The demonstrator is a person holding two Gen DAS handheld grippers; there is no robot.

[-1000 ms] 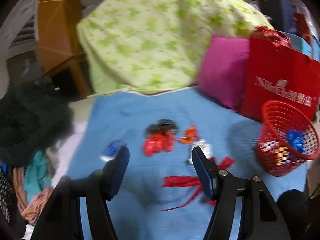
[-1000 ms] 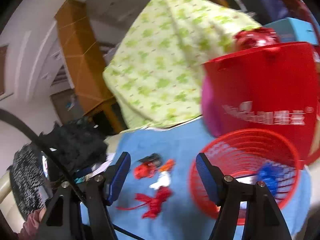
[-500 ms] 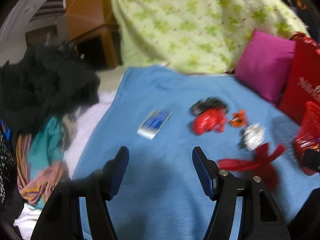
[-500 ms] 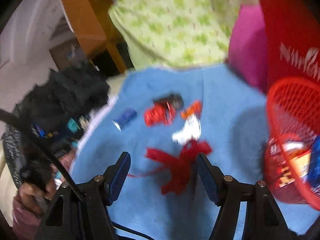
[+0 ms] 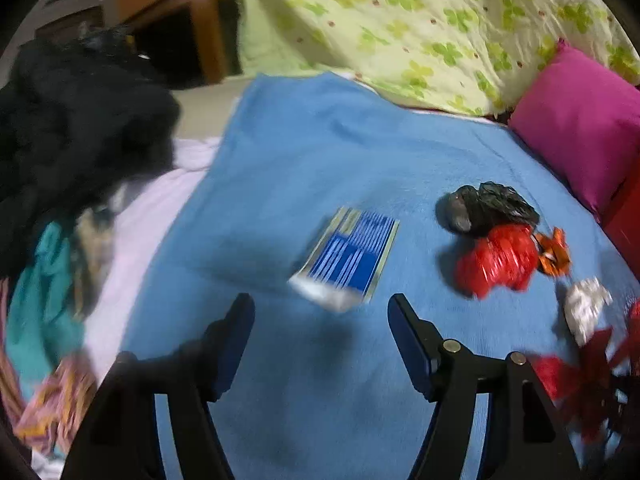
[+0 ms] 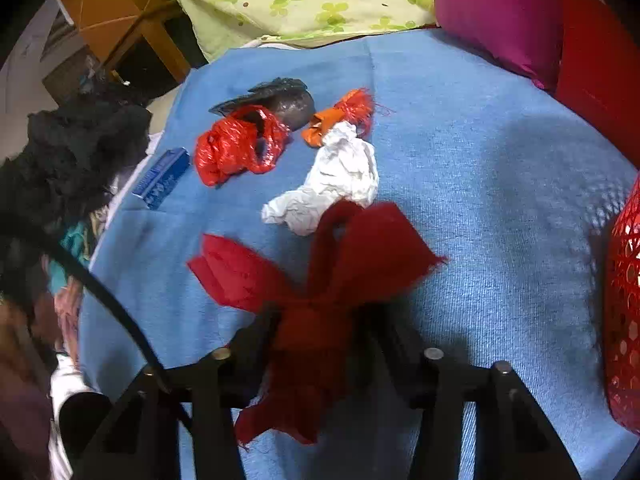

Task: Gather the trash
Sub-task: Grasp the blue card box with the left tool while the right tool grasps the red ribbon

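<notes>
Your right claw (image 6: pixel 320 320) is closed down on the dark red frayed fabric ribbon bow (image 6: pixel 320 272); the knot sits btwn the fingers at bottom centre of the right wrist view, w/ two loops fanning up and out over the blue towel-like blanket (image 6: pixel 480 160) and a ragged tail hanging below. The red plastic mesh basket (image 6: pixel 624 320) is at the right edge of that frame, so the bow's drop-off lies to the right of the claw, near but not touching.

Your left claw (image 5: pixel 320 312) is wide open w/ nothing in it. The flat blue-and-white striped foil wrapper (image 5: pixel 348 260) lies just above the gap in the left wrist view, a bit right of centre. Its long axis runs from lower left to upper right, slanted across the line btwn the fingers. Looks thin, flat on the blanket, white torn end nearest you; blurred, so the print isn't readable. Left hand is clearly the nearer one for it.

Other trash, further right in the left view: crumpled black plastic bag (image 5: pixel 488 208), red crinkled plastic bag (image 5: pixel 496 260) touching it, small orange wrapper (image 5: pixel 554 252), crumpled white paper wad (image 5: pixel 586 308). My guess: flat wrapper will need a low pinch, prob. at one edge.
</notes>
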